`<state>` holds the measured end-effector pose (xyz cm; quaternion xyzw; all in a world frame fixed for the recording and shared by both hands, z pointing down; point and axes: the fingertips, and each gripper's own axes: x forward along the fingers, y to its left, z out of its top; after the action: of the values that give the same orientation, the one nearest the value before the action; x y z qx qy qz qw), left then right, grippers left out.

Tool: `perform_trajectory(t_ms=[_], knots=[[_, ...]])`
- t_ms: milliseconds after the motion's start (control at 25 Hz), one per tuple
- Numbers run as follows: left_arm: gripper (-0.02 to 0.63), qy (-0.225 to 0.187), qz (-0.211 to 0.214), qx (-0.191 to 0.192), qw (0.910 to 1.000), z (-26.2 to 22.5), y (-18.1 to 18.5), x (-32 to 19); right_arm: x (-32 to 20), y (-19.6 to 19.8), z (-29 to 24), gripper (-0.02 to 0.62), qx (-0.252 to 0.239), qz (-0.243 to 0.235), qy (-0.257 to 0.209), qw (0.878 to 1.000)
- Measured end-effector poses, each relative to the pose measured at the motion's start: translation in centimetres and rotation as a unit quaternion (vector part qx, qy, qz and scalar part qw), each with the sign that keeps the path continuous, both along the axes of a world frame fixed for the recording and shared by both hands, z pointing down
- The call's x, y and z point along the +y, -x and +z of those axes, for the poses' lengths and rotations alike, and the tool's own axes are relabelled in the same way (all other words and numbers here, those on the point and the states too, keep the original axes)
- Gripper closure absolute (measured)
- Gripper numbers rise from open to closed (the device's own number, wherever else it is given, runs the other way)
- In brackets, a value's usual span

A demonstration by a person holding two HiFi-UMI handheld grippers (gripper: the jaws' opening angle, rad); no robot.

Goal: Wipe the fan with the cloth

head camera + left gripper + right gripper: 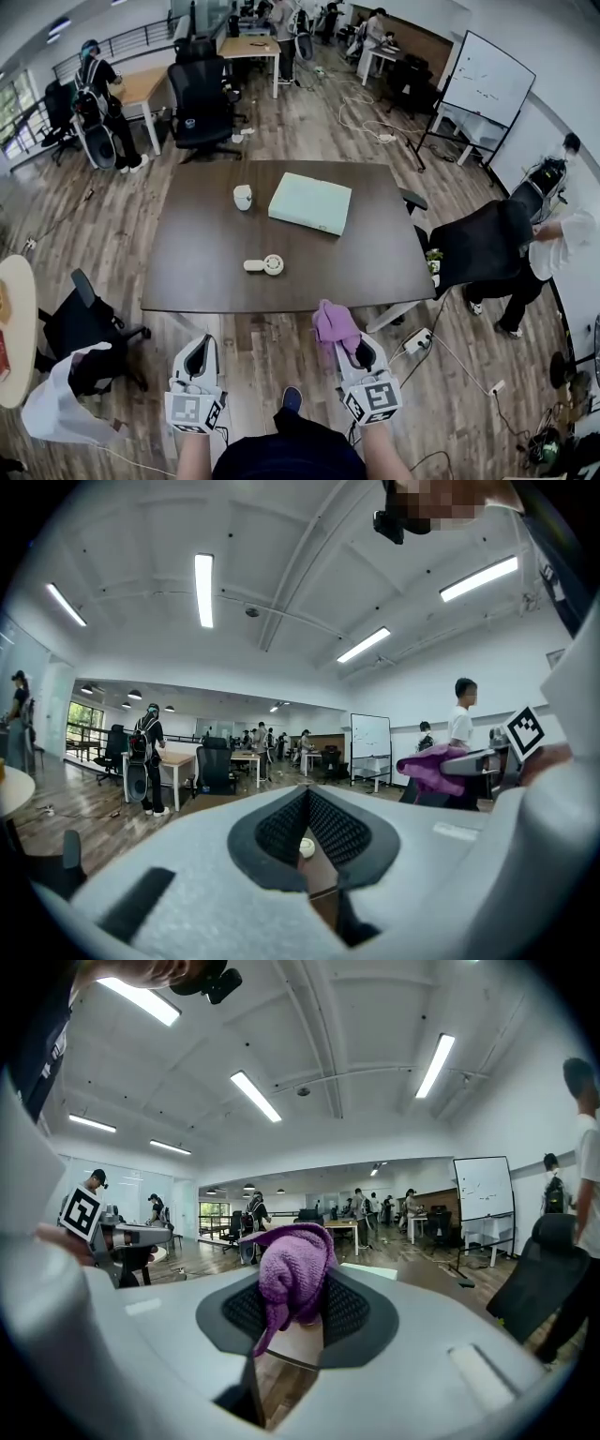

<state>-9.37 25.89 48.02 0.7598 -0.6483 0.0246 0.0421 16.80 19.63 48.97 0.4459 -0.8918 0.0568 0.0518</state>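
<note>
While the right gripper (300, 1314) is clamped on the one fuzzy purple cloth (292, 1265), the left gripper (306, 829) has its jaws together on nothing. Both hang short of the dark brown square table (211, 267). The single small white round fan (272, 265) lies there near the front edge, well apart from the cloth. Wiping looks not yet begun, so all of it is left. Farther back sit one pale green flat box (310, 202) and one small white object (243, 197), possibly a cup.
</note>
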Motion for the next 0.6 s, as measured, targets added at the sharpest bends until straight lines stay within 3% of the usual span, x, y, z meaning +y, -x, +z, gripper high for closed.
perform_trajectory(t_ms=[280,600], knots=[[0.611,0.009,-0.001,-0.021,0.9997,0.0,-0.9,-7.5,-7.7,0.3,0.9,0.471,-0.003,-0.023,0.011,1.000],[0.611,0.021,-0.005,-0.016,0.9996,0.7,1.3,-12.9,-13.5,3.6,1.7,0.471,0.005,-0.047,0.025,0.999]])
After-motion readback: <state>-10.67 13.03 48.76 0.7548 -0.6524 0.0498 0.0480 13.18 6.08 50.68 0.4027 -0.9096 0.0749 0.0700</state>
